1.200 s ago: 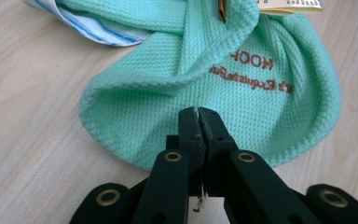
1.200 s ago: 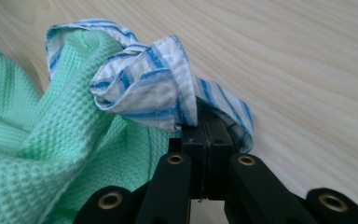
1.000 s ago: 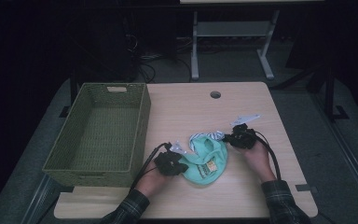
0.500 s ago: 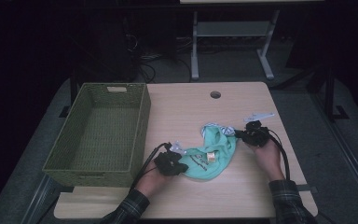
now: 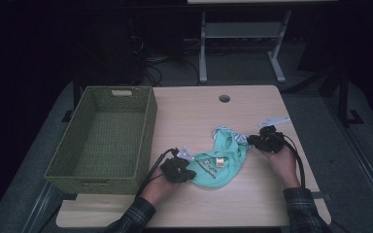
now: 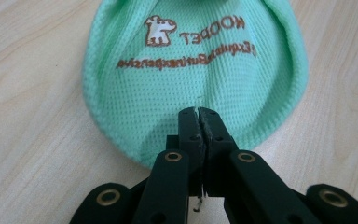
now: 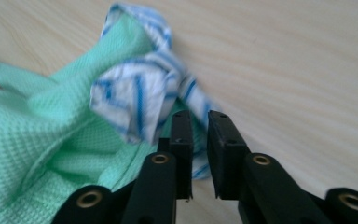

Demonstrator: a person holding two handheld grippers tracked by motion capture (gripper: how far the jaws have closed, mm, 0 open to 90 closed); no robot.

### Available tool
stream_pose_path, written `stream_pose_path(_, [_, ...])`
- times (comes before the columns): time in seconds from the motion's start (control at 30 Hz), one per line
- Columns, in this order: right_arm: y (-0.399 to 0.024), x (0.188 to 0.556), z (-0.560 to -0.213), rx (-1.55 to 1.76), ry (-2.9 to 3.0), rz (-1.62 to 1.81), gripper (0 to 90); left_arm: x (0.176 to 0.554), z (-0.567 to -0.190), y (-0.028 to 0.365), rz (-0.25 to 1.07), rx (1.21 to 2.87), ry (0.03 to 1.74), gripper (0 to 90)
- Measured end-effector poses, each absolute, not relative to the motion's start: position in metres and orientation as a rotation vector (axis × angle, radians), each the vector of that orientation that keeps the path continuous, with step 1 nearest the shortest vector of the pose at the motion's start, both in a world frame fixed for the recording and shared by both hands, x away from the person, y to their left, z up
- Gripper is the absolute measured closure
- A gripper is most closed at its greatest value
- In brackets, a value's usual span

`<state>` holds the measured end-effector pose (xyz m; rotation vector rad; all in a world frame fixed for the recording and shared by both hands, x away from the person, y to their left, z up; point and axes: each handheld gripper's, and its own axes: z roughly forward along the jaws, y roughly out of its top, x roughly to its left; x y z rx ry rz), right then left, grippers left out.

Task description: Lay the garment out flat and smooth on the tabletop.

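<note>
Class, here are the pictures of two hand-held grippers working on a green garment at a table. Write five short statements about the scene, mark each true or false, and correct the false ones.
1. The wicker basket holds folded clothes. False: it is empty.
2. The left hand-held gripper has its jaws closed on the green garment. True.
3. The garment lies inside the basket. False: it lies on the table, right of the basket.
4. The right hand-held gripper is at the garment's blue and white striped trim. True.
5. The garment carries no print. False: brown lettering and a small animal figure show in the left gripper view.
</note>
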<state>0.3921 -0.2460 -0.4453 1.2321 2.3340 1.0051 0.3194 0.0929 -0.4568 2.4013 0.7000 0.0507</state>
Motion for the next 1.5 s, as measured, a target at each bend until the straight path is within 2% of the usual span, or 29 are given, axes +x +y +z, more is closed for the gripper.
stream_pose_path(0.23, [-0.240, 0.390, -0.421, 1.205, 2.318, 1.089, 75.6, 0.320, -0.457, 0.093, 0.050, 2.406, 0.699, 88.0])
stream_pose_path(0.53, [-0.204, 0.407, -0.409, 1.126, 2.416, 1.161, 77.6, 0.320, -0.457, 0.093, 0.059, 2.407, 0.688, 88.0])
stream_pose_path(0.93, [-0.162, 0.427, -0.434, 1.065, 2.516, 1.040, 77.6, 0.319, -0.457, 0.092, 0.047, 2.394, 0.706, 87.9])
stream_pose_path(1.3, [-0.148, 0.436, -0.459, 1.095, 2.567, 0.949, 74.5, 0.320, -0.456, 0.093, 0.048, 2.412, 0.692, 87.8])
stream_pose_path(1.5, [-0.145, 0.433, -0.463, 1.068, 2.564, 0.942, 85.9, 0.320, -0.456, 0.093, 0.049, 2.411, 0.694, 87.8])
